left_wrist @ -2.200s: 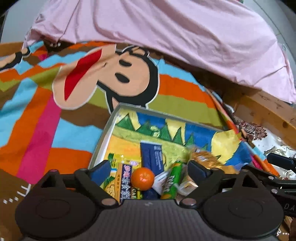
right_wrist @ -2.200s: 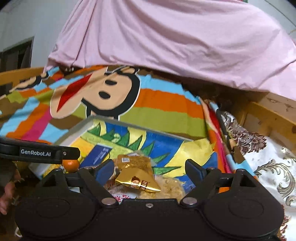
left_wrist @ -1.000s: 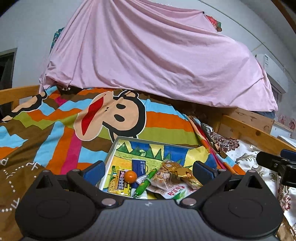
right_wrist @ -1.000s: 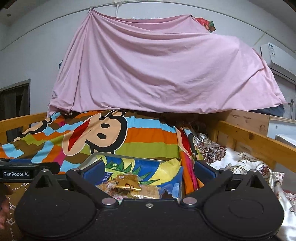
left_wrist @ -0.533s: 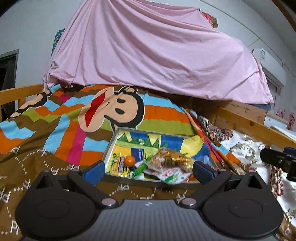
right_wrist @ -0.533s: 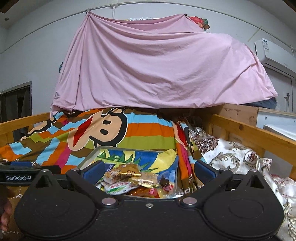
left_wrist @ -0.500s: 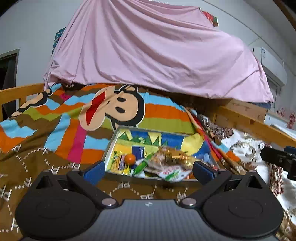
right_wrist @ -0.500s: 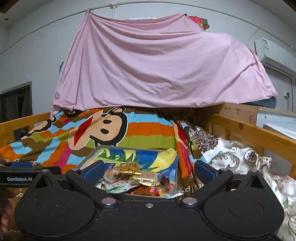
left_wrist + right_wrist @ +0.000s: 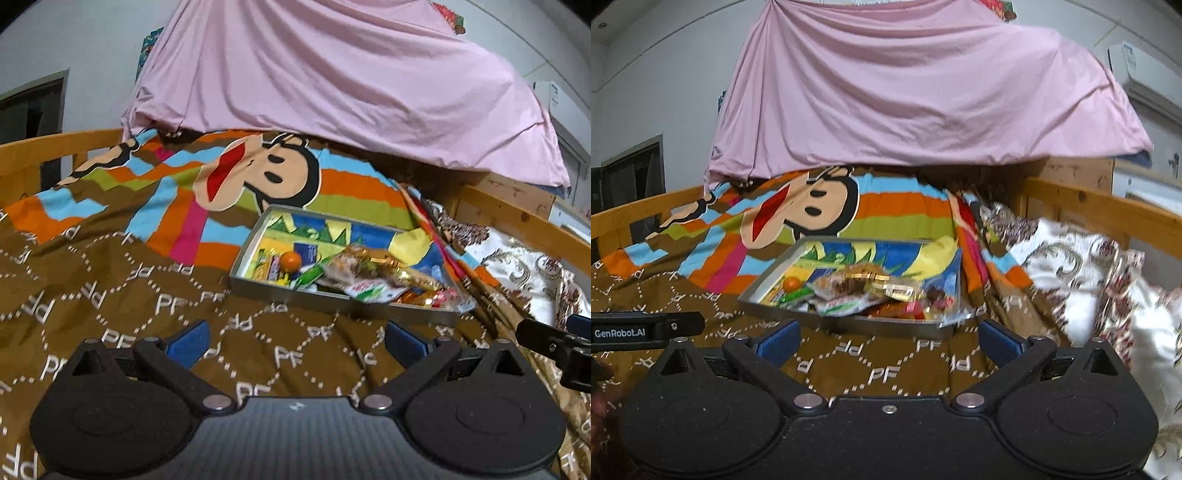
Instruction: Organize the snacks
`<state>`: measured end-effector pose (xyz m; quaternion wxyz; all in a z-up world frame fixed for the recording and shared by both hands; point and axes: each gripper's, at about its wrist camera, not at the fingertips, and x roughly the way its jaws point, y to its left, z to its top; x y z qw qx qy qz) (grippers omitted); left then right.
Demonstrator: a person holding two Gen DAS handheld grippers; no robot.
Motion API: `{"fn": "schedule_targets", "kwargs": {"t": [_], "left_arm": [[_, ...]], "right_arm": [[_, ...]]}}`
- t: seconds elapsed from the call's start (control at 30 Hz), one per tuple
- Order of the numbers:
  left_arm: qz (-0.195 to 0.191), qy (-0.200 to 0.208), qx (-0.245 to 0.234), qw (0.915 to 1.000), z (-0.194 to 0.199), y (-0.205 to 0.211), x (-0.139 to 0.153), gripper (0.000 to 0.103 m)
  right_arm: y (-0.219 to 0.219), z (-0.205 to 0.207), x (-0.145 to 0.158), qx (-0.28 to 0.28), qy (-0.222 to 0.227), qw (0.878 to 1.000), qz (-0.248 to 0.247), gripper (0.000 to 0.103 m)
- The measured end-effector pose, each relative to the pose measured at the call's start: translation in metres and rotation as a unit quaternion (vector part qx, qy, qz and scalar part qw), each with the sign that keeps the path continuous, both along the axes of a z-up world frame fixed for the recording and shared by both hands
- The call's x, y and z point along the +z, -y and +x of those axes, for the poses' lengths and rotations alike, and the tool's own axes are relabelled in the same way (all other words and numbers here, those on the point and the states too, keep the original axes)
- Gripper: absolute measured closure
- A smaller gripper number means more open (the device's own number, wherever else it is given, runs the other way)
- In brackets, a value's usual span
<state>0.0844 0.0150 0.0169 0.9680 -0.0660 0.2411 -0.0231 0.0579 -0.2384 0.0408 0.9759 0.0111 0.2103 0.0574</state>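
A grey metal tray [image 9: 288,292] [image 9: 886,325] with a bright cartoon lining lies on the bed blanket. Inside it sit a small orange fruit [image 9: 290,261] [image 9: 792,284], a green packet [image 9: 309,275], a blue packet [image 9: 306,253] and a pile of crinkly snack bags [image 9: 373,271] [image 9: 871,286]. My left gripper [image 9: 295,341] is open and holds nothing, well short of the tray's near wall. My right gripper [image 9: 888,339] is open too, just short of the tray's near rim.
A striped monkey-print blanket [image 9: 258,173] and a brown patterned blanket [image 9: 147,295] cover the bed. Pink sheet [image 9: 923,92] hangs behind. Wooden rails [image 9: 1089,206] run along both sides. A floral quilt [image 9: 1089,266] lies right. The other gripper's body [image 9: 554,343] shows at the right edge.
Both grippers have pulled back from the tray, which now sits farther off with brown blanket in front of it. Both stay open and the snacks have not moved.
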Motion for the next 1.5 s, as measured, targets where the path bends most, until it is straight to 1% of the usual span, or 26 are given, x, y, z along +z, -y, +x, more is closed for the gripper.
{"fn": "schedule_targets", "kwargs": {"t": [0.17, 0.33, 0.53, 0.9, 1.5], "left_arm": [[0.016, -0.021, 0.007, 0.9996, -0.007, -0.001, -0.010, 0.000], [0.028, -0.032, 0.015, 0.9990, -0.011, -0.002, -0.017, 0.000], [0.035, -0.039, 0.015, 0.9985, -0.012, -0.001, -0.021, 0.000], [0.042, -0.040, 0.014, 0.9982, -0.014, 0.002, -0.021, 0.000], [0.040, -0.042, 0.014, 0.9982, -0.016, 0.002, -0.023, 0.000]], "right_arm": [[-0.006, 0.000, -0.015, 0.016, -0.020, 1.000, 0.006, 0.001], [-0.012, -0.002, -0.025, 0.032, -0.036, 0.999, 0.009, 0.001], [-0.016, -0.003, -0.028, 0.040, -0.040, 0.998, 0.007, 0.001], [-0.013, -0.002, -0.030, 0.037, -0.046, 0.998, 0.010, 0.001], [-0.013, -0.003, -0.031, 0.038, -0.046, 0.998, 0.010, 0.001]]}}
